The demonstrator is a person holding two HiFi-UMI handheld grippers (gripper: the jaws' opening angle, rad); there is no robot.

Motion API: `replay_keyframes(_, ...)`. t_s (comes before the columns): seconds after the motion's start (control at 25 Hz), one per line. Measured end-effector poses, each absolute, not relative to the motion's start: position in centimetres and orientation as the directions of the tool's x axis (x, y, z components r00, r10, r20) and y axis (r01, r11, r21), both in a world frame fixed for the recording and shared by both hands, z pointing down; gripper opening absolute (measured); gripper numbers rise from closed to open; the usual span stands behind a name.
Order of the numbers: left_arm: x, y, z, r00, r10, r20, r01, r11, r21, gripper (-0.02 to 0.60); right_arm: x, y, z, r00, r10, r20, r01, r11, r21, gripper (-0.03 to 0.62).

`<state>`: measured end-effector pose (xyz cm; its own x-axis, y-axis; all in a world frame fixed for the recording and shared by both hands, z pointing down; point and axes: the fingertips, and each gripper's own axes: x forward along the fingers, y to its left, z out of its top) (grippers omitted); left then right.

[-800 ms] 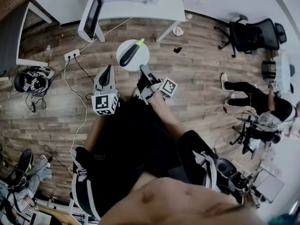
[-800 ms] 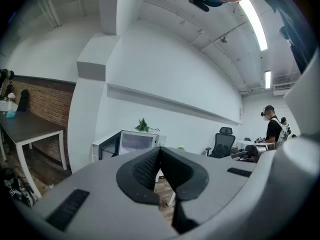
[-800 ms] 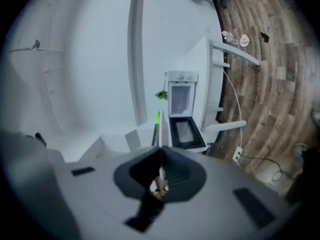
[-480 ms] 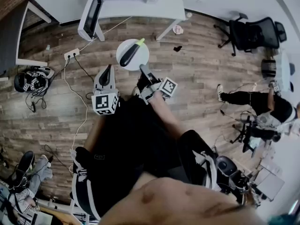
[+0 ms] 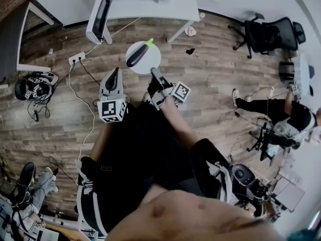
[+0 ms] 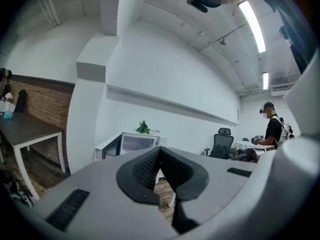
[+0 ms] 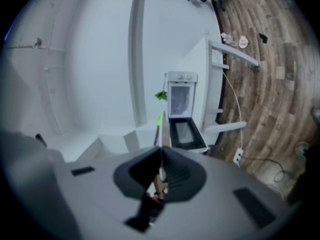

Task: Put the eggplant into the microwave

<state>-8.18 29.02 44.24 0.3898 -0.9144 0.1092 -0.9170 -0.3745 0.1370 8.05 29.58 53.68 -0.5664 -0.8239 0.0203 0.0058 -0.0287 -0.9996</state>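
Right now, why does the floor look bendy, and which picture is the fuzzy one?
Head view: the wide lens curves the floor planks and darkens the corners. Left gripper view: sharp, with the ceiling light glaring white. Right gripper view: soft all over and turned sideways, so the microwave looks fuzzy.

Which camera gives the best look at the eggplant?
The head view: the whole eggplant lies on the white plate, seen from above. The right gripper view catches only its green tip beyond the edge-on plate. The left gripper view misses it.
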Motion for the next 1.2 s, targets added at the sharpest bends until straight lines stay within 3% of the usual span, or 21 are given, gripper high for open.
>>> replay_keyframes(0.68,-12.3,27.3,44.5,0.469,-0.876,0.115,-0.882,-0.457,0.118,0.032,3.2,27.5,54.5,-0.503,-0.864,0.002,0.027,-0.018,-0.999,0.037)
replay_keyframes(1.2,-12.2,24.1,45.6,0.46,-0.879,0.128,-0.885,-0.441,0.149,0.032,3.3,24.7,54.2,-0.508,-0.861,0.001,0.036,-0.022,-0.999,0.037)
